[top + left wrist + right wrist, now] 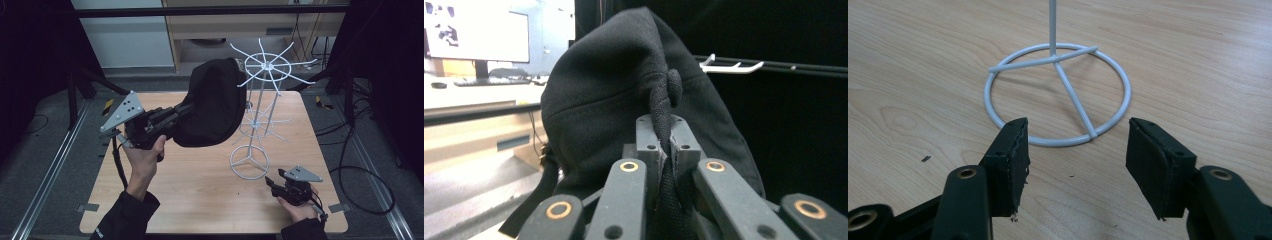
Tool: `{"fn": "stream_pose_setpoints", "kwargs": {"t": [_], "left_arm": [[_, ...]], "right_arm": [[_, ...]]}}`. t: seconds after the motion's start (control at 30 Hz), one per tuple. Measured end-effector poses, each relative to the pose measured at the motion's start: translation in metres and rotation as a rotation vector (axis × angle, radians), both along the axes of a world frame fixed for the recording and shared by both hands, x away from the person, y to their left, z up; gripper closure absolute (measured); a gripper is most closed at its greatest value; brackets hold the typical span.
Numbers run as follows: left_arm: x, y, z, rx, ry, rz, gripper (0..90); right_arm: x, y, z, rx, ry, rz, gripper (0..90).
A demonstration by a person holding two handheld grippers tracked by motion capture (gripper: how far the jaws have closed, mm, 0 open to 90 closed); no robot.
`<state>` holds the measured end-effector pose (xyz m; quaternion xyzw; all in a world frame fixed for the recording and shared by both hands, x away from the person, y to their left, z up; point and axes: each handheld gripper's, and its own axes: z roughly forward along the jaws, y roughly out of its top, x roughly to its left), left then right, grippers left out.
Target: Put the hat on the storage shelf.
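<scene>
One black cap (210, 102), soft woven fabric, domed, button on crown; held above the table's (200, 190) far middle, just beside the rack's top ring. Left gripper (181, 111): jaws clamped on a fold of the cap. One white wire rack (260, 117): thin pole, round base ring with three spokes, two tiers of radiating hooks; right of centre. Right gripper (271, 182): jaws apart, nothing between them, near the right front corner. Table: pale wood grain.

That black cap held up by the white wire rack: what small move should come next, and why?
Probably carry the black cap a little further toward the white wire rack and lower it onto a top prong. The left gripper is shut on the cap's edge, and the cap hangs beside the prongs, not yet hooked.
</scene>
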<state>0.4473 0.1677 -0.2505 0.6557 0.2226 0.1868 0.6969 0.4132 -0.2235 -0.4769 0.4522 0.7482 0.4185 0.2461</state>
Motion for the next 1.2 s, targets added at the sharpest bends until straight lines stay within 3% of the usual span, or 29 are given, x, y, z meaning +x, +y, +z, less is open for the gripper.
{"fn": "stream_pose_setpoints", "kwargs": {"t": [0.4,0.77,1.2], "left_arm": [[0.01,-0.002,-0.021,0.035,0.053,-0.001,84.7],[0.017,-0.011,-0.041,0.101,0.09,0.02,83.2],[0.019,-0.017,-0.05,0.134,0.105,0.027,75.0]], "right_arm": [[0.0,0.0,0.0,-0.003,0.0,0.004,42.5],[0.0,0.001,-0.001,-0.006,0.002,0.002,42.4],[0.0,0.001,-0.001,-0.008,0.0,0.005,41.9]]}}
